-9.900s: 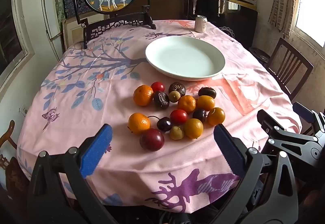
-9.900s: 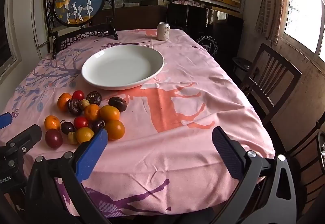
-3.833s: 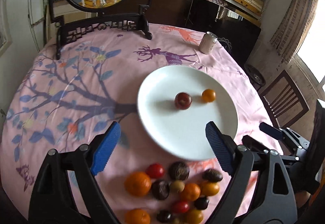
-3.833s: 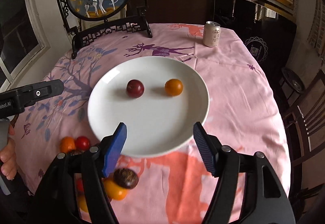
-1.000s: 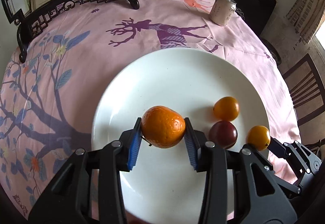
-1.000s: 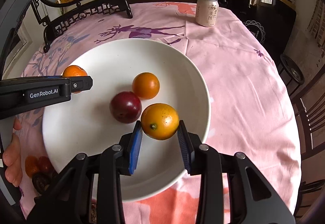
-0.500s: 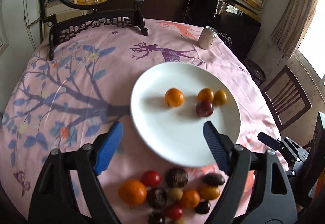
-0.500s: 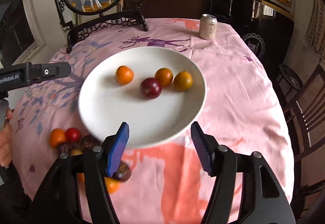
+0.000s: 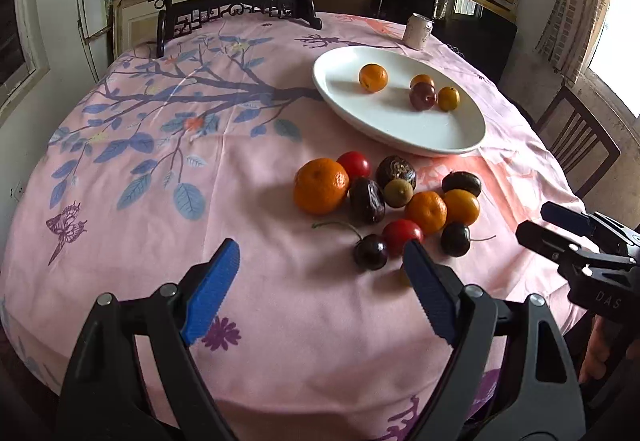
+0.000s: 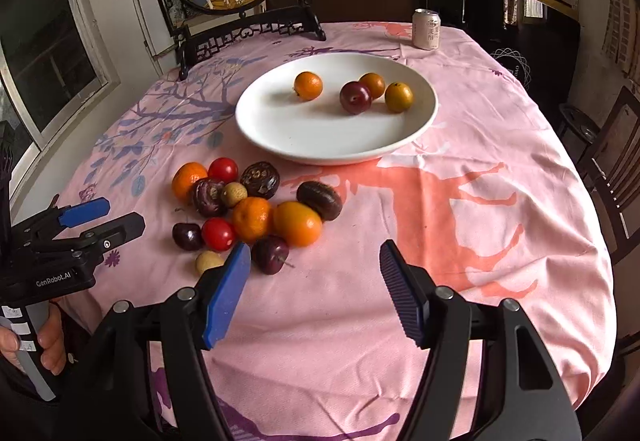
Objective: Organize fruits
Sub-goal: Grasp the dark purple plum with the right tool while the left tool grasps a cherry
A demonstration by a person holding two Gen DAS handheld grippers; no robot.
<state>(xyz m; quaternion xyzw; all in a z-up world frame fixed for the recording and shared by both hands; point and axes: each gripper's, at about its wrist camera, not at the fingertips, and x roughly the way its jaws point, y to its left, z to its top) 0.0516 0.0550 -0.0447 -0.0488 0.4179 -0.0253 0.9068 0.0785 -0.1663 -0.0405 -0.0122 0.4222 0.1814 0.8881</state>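
We see both grippers, left (image 9: 320, 293) and right (image 10: 316, 289), open and empty over the tabletop (image 10: 500, 241); plate (image 10: 280, 137) holds four fruits, maybe eleven loose.

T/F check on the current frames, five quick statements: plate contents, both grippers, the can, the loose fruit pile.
1. The white plate holds four fruits. True.
2. The left gripper is shut on an orange. False: its jaws are open with nothing between them.
3. The drink can stands upright on the tablecloth beyond the plate. True.
4. The right gripper holds the dark plum. False: it is open and empty; the plum lies on the plate.
5. All the fruit is on the plate. False: a pile including the large orange sits on the cloth near the plate.
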